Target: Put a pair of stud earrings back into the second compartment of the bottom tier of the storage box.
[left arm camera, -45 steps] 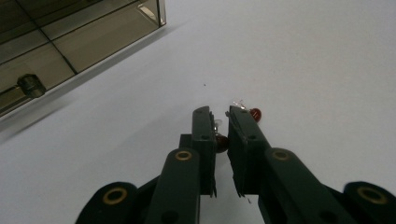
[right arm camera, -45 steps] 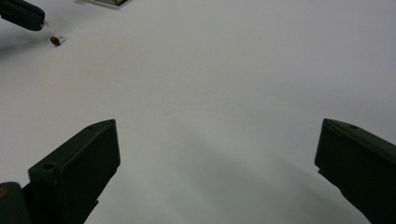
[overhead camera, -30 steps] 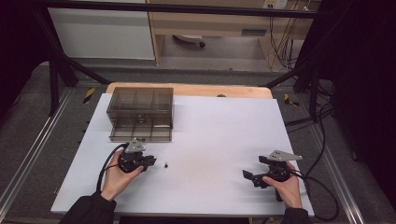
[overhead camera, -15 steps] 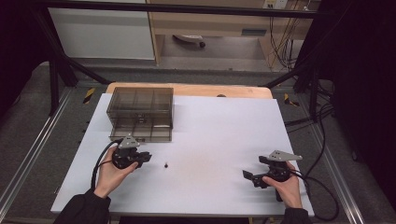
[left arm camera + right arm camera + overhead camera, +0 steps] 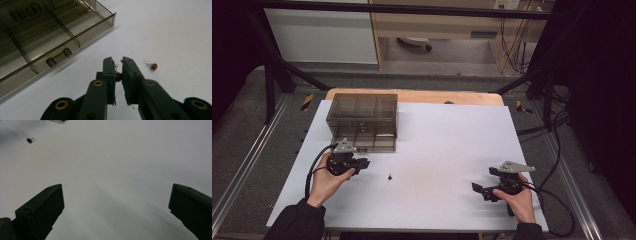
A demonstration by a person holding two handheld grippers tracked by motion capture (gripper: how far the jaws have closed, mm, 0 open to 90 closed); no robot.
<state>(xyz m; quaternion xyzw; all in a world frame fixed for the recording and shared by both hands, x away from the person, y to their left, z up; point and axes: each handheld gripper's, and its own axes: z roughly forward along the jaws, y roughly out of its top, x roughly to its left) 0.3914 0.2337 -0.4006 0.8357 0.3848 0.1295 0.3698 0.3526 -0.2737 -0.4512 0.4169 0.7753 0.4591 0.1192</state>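
In the left gripper view, my left gripper (image 5: pixel 118 61) is shut on a small red bead-like part with thin wire legs (image 5: pixel 118 76), held just above the white table. A second red part (image 5: pixel 153 66) lies loose on the table to its right. From above, the left gripper (image 5: pixel 362 163) hovers near the front of a smoky clear drawer box (image 5: pixel 363 121), and the loose part (image 5: pixel 391 176) sits a little to its right. My right gripper (image 5: pixel 484 180) rests at the near right, open with nothing between its jaws (image 5: pixel 116 187). The loose part (image 5: pixel 29 140) shows far off.
The drawer box (image 5: pixel 50 37) has several divided compartments and a front handle on two round posts (image 5: pixel 51 62). The white table top (image 5: pixel 447 145) ends at a wooden strip at the back. Cables trail from both grippers.
My left gripper has moved left and back toward the drawer box, rising slightly, with the red part still in its jaws. The right gripper and the loose part have stayed put.
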